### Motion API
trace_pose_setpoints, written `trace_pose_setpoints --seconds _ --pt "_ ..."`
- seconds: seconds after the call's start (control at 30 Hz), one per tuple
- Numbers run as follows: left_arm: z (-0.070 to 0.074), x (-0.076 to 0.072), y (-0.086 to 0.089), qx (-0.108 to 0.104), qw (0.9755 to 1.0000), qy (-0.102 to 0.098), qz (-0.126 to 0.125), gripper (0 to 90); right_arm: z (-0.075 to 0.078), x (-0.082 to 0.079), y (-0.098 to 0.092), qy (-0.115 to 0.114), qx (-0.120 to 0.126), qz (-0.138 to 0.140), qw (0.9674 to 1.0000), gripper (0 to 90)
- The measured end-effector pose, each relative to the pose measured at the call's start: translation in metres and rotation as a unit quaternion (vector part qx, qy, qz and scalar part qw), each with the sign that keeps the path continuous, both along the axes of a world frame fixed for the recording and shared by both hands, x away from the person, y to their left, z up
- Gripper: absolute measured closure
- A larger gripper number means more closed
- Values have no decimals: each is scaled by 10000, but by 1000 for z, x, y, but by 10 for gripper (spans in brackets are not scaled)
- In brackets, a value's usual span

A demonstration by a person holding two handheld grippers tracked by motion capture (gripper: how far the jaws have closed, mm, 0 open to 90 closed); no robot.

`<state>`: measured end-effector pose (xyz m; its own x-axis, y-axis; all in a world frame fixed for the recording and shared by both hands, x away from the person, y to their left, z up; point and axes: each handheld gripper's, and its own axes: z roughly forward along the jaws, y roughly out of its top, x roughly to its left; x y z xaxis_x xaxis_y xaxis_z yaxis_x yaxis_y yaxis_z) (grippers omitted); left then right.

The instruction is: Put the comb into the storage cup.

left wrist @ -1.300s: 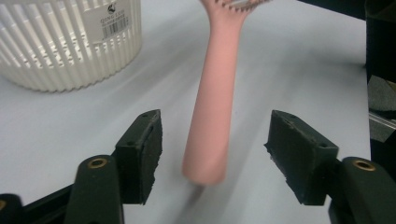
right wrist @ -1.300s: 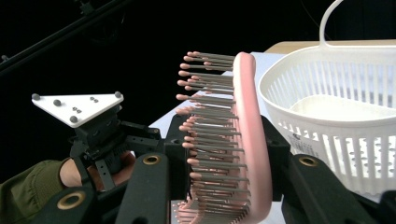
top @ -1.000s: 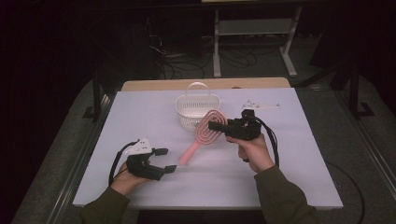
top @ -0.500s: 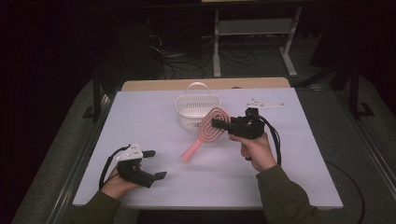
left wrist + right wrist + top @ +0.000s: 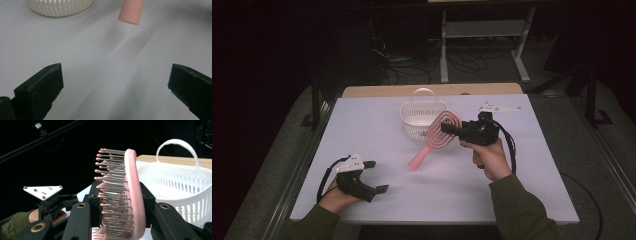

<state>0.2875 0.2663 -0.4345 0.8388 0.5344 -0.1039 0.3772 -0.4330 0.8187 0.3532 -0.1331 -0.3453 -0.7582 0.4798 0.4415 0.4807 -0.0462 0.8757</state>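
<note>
Pink brush held beside the basket

The right gripper (image 5: 451, 128) clamps the brush (image 5: 438, 136) mid-frame, beside the basket (image 5: 416, 125); the left gripper (image 5: 376, 176), lower left, has just opened wide, holding nothing.

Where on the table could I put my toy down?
The table is bare left of the basket, and between the left gripper and the right sleeve. It's crowded around the basket, brush and right gripper.

Cut off at the frame edges

Left claw view: pink hairbrush (image 5: 130, 11) handle and white basket (image 5: 60, 7) cropped by the top edge.
</note>
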Motion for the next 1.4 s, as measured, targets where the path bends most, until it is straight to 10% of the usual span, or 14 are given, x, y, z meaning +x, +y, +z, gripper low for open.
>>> trace_pose_setpoints --seconds 1.4 --pt "0 -2 -5 90 9999 -27 -95 0 51 34 -1 -458 362 -402 9975 634"
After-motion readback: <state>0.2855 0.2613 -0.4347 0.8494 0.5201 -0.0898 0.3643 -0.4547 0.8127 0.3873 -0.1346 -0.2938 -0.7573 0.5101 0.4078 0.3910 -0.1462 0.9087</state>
